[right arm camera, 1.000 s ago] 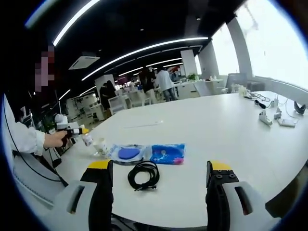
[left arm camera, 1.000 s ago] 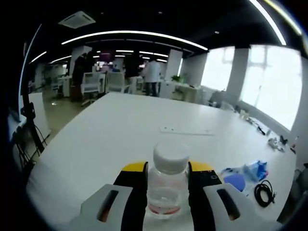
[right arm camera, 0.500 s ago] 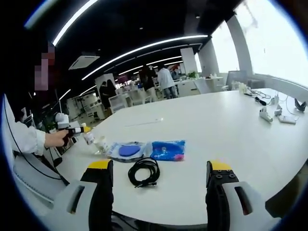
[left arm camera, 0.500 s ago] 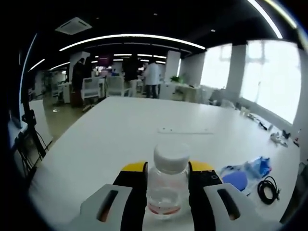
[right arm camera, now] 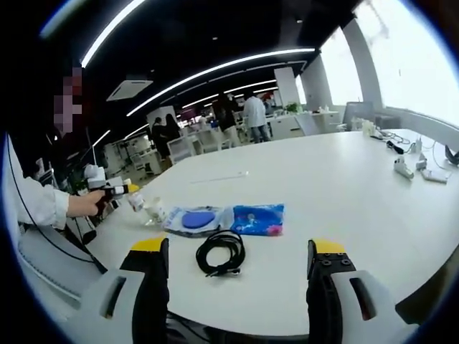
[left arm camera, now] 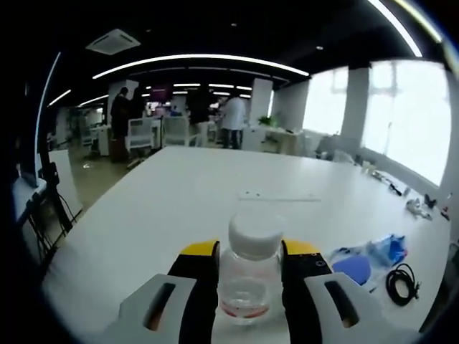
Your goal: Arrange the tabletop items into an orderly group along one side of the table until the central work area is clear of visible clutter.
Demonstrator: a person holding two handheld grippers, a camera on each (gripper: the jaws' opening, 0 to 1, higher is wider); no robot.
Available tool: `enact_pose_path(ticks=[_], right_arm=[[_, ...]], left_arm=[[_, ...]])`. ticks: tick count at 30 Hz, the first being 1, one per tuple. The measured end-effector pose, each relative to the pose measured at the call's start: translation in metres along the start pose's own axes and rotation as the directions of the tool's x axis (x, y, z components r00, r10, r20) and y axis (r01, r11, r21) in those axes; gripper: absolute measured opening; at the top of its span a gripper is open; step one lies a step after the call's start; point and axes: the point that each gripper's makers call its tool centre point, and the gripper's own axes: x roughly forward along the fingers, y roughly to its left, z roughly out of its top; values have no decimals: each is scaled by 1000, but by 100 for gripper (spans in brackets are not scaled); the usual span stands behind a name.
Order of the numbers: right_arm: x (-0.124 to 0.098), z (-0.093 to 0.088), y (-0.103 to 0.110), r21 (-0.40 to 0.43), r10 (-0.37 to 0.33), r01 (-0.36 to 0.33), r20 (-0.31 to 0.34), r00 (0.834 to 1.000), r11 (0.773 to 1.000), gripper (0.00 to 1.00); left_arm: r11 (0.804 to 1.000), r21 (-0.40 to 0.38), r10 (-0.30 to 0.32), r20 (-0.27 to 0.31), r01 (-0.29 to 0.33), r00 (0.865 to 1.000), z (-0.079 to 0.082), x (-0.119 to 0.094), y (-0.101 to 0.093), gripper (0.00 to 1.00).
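Between the left gripper's [left arm camera: 249, 266] closed jaws sits an unlabelled clear bottle [left arm camera: 250, 276]; the right gripper [right arm camera: 242, 269] gapes wide, empty.

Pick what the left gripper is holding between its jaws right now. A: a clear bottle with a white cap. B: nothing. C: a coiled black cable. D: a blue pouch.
A: in the left gripper view the left gripper is shut on the clear bottle, whose white cap stands above the yellow-tipped jaws, while the black cable lies apart on the table.
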Motion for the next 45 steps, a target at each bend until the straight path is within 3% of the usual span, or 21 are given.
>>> enact_pose_path(ticks=[10,20,28,31,34,40,42,43,45], right_arm=[[0,-4,-5,11,0,0,-3,1000,1000,76],[0,-5,-6,17,4,-4,-2,1000,1000,76],[2,-11,-9,27,13,-12,-10,1000,1000,76],[4,-13,-11,28,18,-18,-17,1000,999,76],[8,-11,-11,32,27,-26,-14,1000,999,76],[18,-3,-7,45,58,-58,8,998,997,78],[20,0,-5,57,72,-73,19,997,996,80],[22,1,-4,64,78,-80,24,997,995,81],[26,1,-4,66,83,-84,23,996,994,83]], left_arm=[[1000,25,7,-10,-7,1000,-1,-1,-4,30],[1000,-1,20,-17,-20,1000,-2,-3,-4,31],[999,-34,28,-19,-29,999,0,-5,2,39],[999,-43,22,-3,-22,1000,6,-8,4,45],[981,-190,-22,50,31,999,14,-11,-1,62],[986,-161,-47,38,53,998,15,-25,5,81],[979,-184,-86,34,91,996,17,-30,0,97],[975,-185,-122,-7,118,993,11,-37,-4,95],[978,-161,-133,7,132,991,16,-45,-3,97]])
